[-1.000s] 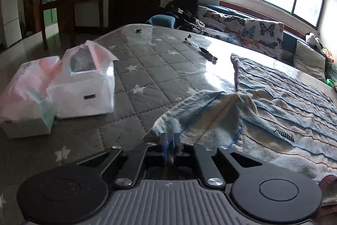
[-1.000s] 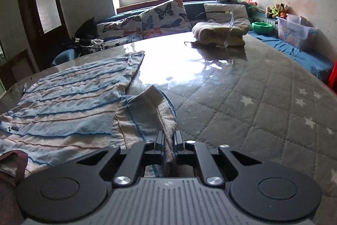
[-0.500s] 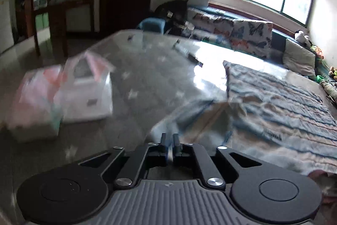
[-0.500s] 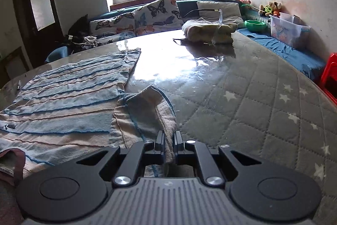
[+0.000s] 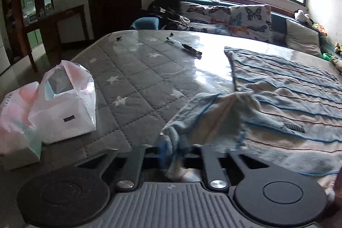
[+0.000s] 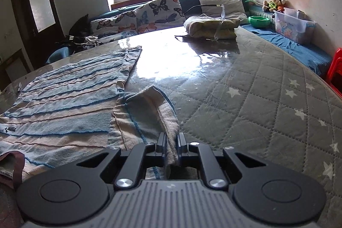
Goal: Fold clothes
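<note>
Left wrist view: our left tongs (image 5: 173, 153) pinch a sleeve of the striped shirt (image 5: 288, 104), which lies spread on the quilted surface (image 5: 132, 87).

Right wrist view: our right tongs (image 6: 171, 142) pinch the other sleeve (image 6: 149, 112); the body lies flat, with no fold across it showing.

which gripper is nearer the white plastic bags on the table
Left. The left gripper, shut on the shirt's sleeve, has the white plastic bags close on its left. The right gripper holds the opposite sleeve, with no bags in its view.
</note>
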`<action>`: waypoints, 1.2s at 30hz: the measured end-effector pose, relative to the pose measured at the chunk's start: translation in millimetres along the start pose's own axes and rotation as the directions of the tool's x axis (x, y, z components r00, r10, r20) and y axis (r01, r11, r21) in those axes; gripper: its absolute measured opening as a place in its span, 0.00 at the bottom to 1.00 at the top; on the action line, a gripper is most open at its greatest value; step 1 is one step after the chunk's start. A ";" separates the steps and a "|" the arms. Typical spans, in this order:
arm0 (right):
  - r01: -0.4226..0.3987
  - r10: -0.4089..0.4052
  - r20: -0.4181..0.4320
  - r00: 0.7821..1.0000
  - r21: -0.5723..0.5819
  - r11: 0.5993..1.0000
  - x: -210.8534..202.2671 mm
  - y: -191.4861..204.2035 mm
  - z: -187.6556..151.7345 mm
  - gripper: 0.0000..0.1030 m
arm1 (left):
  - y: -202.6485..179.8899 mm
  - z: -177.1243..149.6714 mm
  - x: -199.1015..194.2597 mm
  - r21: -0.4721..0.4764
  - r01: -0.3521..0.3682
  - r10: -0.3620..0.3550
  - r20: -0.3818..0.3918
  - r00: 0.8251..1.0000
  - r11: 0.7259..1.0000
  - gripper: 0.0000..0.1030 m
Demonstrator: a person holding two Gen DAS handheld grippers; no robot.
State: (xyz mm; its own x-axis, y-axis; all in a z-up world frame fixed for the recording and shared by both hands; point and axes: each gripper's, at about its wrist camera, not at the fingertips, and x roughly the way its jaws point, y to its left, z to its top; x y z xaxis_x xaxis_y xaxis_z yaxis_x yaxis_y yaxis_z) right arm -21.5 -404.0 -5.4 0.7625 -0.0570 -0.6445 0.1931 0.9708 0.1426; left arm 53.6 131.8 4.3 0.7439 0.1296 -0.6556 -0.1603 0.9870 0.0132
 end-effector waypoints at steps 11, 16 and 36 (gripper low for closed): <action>0.048 -0.049 -0.018 0.999 -0.040 0.998 1.3 -1.2 2.1 0.08 | 1.7 -13.8 -30.4 -0.017 -0.006 0.005 -0.068 0.998 1.000 0.18; 0.066 -0.066 0.000 0.998 -0.062 0.996 -6.9 -3.8 6.7 0.17 | 3.0 -1.0 -42.1 0.008 -0.026 0.026 -0.022 0.999 1.000 0.44; -0.112 0.113 -0.003 0.994 -0.155 0.981 48.6 51.9 45.6 0.18 | -74.6 39.5 5.7 0.043 0.214 -0.213 -0.020 0.977 0.976 0.41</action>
State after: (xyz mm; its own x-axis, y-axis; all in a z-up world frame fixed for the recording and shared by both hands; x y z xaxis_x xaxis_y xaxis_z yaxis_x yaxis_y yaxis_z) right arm 53.8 -367.0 5.0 0.7776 0.0539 -0.6264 0.0080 0.9954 0.0956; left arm 95.5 62.7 29.4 0.7475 -0.0855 -0.6587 0.0300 0.9950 -0.0951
